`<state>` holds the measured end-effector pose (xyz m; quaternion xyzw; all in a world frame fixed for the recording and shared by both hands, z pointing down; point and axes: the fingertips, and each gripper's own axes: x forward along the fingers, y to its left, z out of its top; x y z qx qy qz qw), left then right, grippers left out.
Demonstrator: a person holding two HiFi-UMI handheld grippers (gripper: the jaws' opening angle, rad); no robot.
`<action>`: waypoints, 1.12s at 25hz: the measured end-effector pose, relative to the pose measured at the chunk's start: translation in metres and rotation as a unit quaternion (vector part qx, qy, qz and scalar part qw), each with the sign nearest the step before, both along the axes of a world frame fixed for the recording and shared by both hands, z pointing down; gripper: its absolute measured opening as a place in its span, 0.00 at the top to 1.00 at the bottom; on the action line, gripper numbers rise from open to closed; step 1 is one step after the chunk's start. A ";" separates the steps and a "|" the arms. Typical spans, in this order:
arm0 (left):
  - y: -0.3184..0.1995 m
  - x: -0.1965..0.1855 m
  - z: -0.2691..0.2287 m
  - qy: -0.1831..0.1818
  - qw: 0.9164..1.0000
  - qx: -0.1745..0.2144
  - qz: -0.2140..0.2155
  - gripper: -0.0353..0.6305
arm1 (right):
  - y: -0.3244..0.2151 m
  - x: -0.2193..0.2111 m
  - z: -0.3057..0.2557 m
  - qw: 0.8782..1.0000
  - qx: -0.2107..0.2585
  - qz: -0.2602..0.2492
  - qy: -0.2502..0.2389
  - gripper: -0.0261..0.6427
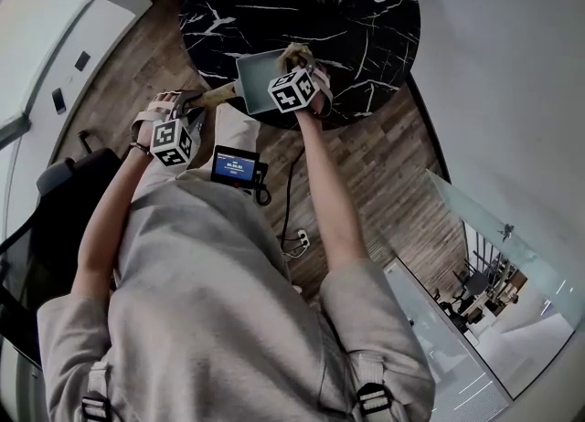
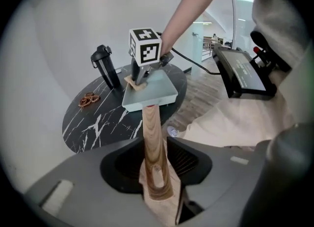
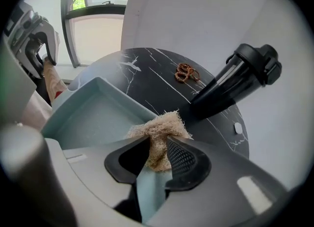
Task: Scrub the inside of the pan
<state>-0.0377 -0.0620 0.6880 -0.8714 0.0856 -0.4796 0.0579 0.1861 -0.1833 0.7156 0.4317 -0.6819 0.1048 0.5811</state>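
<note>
A pale blue-green square pan [image 1: 256, 71] rests at the near edge of the round black marble table [image 1: 366, 55]. Its wooden handle [image 2: 153, 142] runs back between the pads of my left gripper [image 2: 156, 164], which is shut on it. My right gripper [image 3: 158, 155] is shut on a tan fibrous scrub pad [image 3: 159, 130] and hovers over the pan's [image 3: 93, 115] far rim. In the left gripper view the scrub pad [image 2: 133, 83] touches the pan [image 2: 149, 92] at its far left corner, under the right gripper's marker cube [image 2: 145, 45].
A black bottle [image 3: 235, 83] stands just beyond the pan, close to the right gripper. A small brown knotted thing [image 3: 186, 72] lies farther back on the table. A screen device [image 1: 235, 166] with a cable hangs at the person's chest. A dark chair [image 1: 64, 183] is at left.
</note>
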 end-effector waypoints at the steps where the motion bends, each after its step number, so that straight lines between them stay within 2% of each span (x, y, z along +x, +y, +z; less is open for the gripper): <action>1: 0.000 0.001 0.002 -0.005 1.000 0.001 0.006 0.77 | -0.002 0.001 0.001 1.000 0.001 0.003 0.002 0.78; 3: 0.001 0.002 0.003 -0.006 1.000 0.000 0.010 0.76 | -0.006 0.000 0.003 1.000 0.003 0.009 0.007 0.78; 7: -0.003 0.003 0.002 0.004 1.000 0.015 -0.008 0.76 | -0.012 -0.001 0.007 1.000 0.003 0.031 -0.004 0.80; 10: -0.004 0.004 0.002 0.007 0.999 0.033 -0.003 0.75 | -0.015 -0.004 0.007 0.998 0.001 0.054 -0.027 0.83; 15: -0.003 0.004 0.002 0.018 0.999 0.035 -0.003 0.74 | -0.020 -0.014 0.007 0.995 -0.009 0.076 -0.070 0.83; 21: -0.003 0.004 0.003 0.008 0.999 0.043 -0.002 0.74 | -0.013 -0.036 0.008 0.991 -0.027 0.064 -0.113 0.83; 28: -0.003 0.004 0.003 -0.002 0.999 0.051 -0.003 0.74 | -0.001 -0.074 0.008 0.988 -0.046 0.032 -0.141 0.82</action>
